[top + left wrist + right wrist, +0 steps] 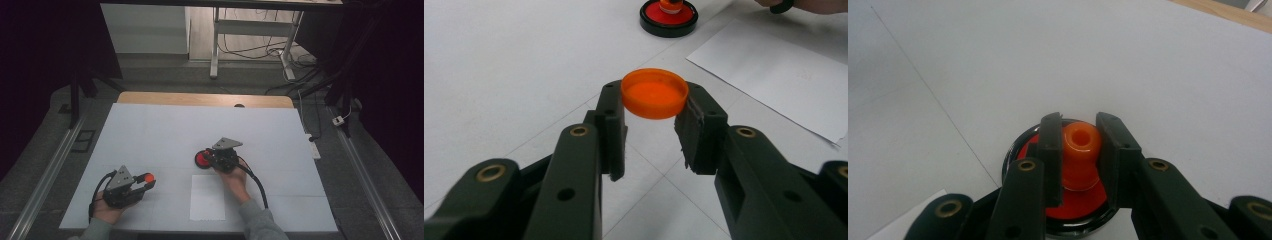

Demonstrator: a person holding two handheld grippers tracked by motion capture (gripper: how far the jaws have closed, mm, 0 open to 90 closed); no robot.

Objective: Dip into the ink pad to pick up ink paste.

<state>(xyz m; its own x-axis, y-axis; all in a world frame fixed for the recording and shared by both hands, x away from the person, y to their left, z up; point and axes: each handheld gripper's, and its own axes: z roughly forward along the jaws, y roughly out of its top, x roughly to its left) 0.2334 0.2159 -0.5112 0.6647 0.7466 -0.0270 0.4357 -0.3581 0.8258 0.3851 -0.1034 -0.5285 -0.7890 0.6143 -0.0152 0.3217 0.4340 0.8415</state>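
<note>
left gripper (655, 122): jaws clamped on orange cap (654, 93), held above table (165, 130) | right gripper (1079, 165): jaws pinched orange neck (1079, 155) of red-black base (1075, 207), at the cap's 2 o'clock

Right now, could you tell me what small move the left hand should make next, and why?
Probably carry the orange cap toward the nozzle. The left tool is shut on the cap, clear of the table, while the right tool clamps the uncapped orange nozzle on its red, black-rimmed base.
</note>
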